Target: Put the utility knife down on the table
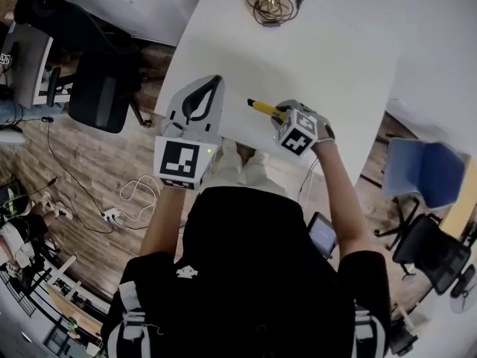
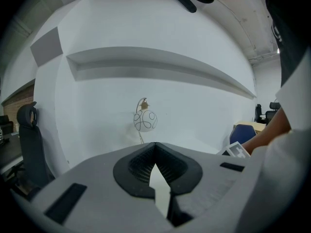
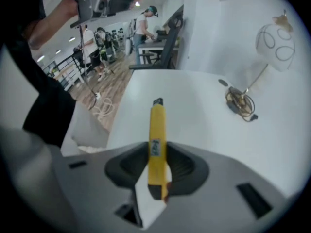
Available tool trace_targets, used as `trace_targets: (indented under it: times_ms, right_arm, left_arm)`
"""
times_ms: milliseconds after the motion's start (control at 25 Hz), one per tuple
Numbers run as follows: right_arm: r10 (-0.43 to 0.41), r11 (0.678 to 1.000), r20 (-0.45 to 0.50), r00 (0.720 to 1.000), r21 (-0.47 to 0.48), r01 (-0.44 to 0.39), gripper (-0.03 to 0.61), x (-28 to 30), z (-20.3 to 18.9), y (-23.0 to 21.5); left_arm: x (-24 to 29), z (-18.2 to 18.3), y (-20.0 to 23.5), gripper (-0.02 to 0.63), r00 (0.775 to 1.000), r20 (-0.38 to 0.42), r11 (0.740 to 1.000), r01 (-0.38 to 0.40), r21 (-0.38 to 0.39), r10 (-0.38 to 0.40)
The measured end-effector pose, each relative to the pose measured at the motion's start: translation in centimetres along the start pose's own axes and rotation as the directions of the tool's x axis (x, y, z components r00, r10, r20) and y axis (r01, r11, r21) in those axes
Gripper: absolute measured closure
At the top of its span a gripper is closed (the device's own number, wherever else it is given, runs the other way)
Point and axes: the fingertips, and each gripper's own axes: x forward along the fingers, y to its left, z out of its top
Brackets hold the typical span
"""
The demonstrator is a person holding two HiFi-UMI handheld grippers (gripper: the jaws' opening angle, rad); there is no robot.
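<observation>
A yellow utility knife (image 1: 262, 108) with a black tip is clamped between the jaws of my right gripper (image 1: 281, 115). In the right gripper view the utility knife (image 3: 156, 135) juts forward past the right gripper (image 3: 156, 149), just above the white table (image 3: 194, 115). The gripper is shut on the knife's rear half and tilts steeply down near the table's front edge. My left gripper (image 1: 217, 80) hovers to its left over the table (image 1: 328, 58). In the left gripper view the left gripper (image 2: 155, 145) has its tips together with nothing between them.
A coil of cable (image 1: 272, 7) lies at the table's far side beside a white ball lamp (image 3: 275, 41). A black office chair (image 1: 100, 92) stands left of the table and a blue chair (image 1: 425, 171) to the right. Cables (image 1: 134, 194) trail over the wooden floor.
</observation>
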Motion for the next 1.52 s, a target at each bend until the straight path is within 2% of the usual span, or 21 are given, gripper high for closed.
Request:
trace_targets:
  times_ms: [160, 480, 1520]
  right_arm:
    - [0.009, 1.000, -0.085, 0.996, -0.021, -0.011, 0.442, 2.0, -1.9, -0.9]
    - [-0.029, 1.000, -0.167, 0.986, -0.015, 0.026, 0.440, 4.3, -4.0, -3.2]
    - [-0.032, 0.999, -0.206, 0.978, -0.001, 0.032, 0.426, 5.0, -4.5, -3.0]
  left_arm:
    - [0.1, -0.9, 0.0, 0.598, 1.000, -0.021, 1.000, 0.006, -0.011, -0.006]
    - [0.1, -2.2, 0.3, 0.598, 0.999, -0.051, 1.000, -0.004, -0.025, 0.003]
    - [-0.6, -2.4, 0.0, 0.598, 0.998, -0.056, 1.000, -0.013, -0.011, 0.013]
